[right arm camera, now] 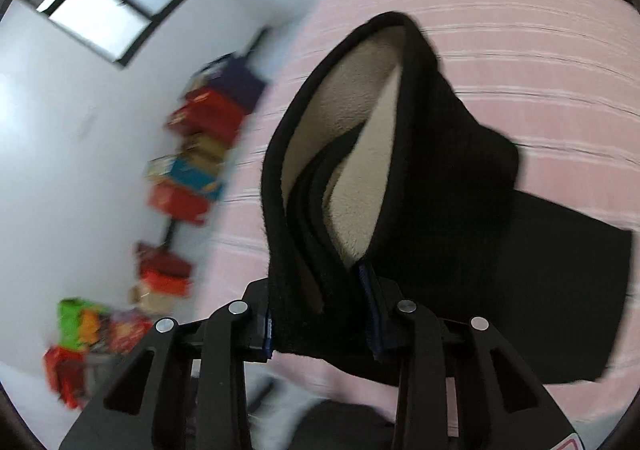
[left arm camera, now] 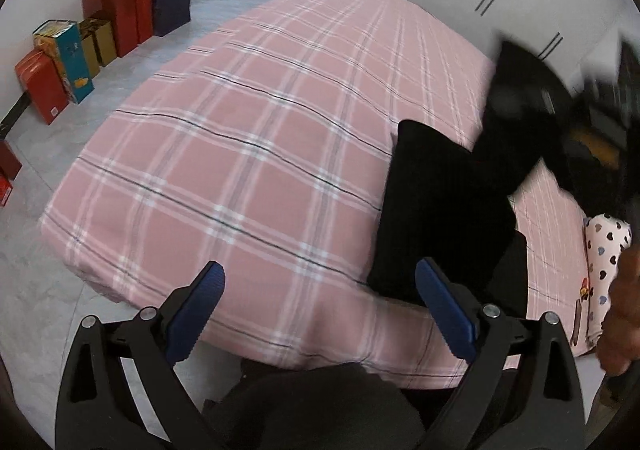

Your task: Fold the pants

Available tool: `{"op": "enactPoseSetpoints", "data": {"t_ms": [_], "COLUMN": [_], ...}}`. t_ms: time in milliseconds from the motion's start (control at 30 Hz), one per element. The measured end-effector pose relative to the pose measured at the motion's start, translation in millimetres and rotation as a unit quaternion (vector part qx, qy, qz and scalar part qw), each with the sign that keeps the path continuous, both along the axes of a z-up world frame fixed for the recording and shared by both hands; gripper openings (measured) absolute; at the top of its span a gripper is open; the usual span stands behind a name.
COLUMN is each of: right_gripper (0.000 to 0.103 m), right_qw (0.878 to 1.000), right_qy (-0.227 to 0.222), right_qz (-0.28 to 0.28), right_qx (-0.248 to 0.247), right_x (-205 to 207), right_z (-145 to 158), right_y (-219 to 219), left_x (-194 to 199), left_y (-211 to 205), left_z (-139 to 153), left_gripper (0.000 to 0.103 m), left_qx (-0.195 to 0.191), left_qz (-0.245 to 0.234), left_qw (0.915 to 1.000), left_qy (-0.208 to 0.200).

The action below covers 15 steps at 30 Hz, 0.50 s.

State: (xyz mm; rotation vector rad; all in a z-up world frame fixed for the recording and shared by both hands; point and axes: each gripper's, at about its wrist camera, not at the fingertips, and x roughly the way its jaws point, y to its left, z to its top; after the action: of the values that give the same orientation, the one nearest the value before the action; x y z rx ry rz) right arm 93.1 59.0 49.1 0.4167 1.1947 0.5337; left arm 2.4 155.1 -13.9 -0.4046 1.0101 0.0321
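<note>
The black fleece-lined pants [right arm camera: 420, 154] lie partly on the pink plaid bed [left arm camera: 248, 154], one bunched end lifted. The right gripper [right arm camera: 320, 314] is clamped on that thick edge; the left gripper [left arm camera: 320, 302] hangs wide open, empty. Carrying the end straight across should keep the fold square.

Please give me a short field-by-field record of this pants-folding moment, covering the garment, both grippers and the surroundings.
surface: bed with pink plaid sheet
garment: black pants with pale fleece lining, partly lying on the bed, one end lifted
right gripper: shut on the bunched pants edge
left gripper: open, empty, beside the pants
other items: heart-print cloth at the bed edge; gift boxes and bags along the wall
</note>
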Motion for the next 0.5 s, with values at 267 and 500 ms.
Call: {"op": "enactPoseSetpoints", "data": {"t_ms": [267,500], "right_gripper": [0.031,0.031], "right_qw": [0.998,0.999], "right_qy": [0.005,0.013], "right_qz": [0.067,0.030], "right_qx": [0.001,0.018], "right_x": [9,7], "right_z": [-7,-18], "right_y": [124,80], "left_x": [-33,-45], "left_y": [58,77], "left_z": [1,-2], "left_gripper": [0.095,0.095], "left_qx": [0.013,0.003], "left_qz": [0.046,0.072], "left_qw": [0.9988,0.9972], "left_qy": [0.011,0.019]}}
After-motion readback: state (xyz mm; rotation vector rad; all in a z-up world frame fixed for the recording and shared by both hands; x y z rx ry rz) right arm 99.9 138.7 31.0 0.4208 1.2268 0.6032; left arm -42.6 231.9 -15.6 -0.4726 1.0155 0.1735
